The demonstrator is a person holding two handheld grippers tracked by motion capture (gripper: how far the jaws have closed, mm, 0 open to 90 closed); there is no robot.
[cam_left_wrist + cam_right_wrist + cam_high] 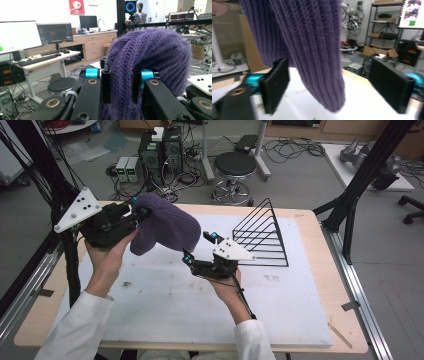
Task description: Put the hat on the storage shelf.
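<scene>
Wire rack (262, 236) blocks mat's (165, 305) far right; near mat open.

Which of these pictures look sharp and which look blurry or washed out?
High view: evenly lit and fairly sharp across the table, the purple knit hat and the wire rack. Left gripper view: the hat's stitches are crisp close up, and the lit monitor is blown out white. Right gripper view: soft overall, the jaws smeared, the white surface below glaring.

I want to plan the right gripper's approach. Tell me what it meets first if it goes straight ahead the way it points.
Most likely the purple ribbed knit hat, which hangs between the open jaws of the right gripper. How far ahead it hangs is unclear.
</scene>
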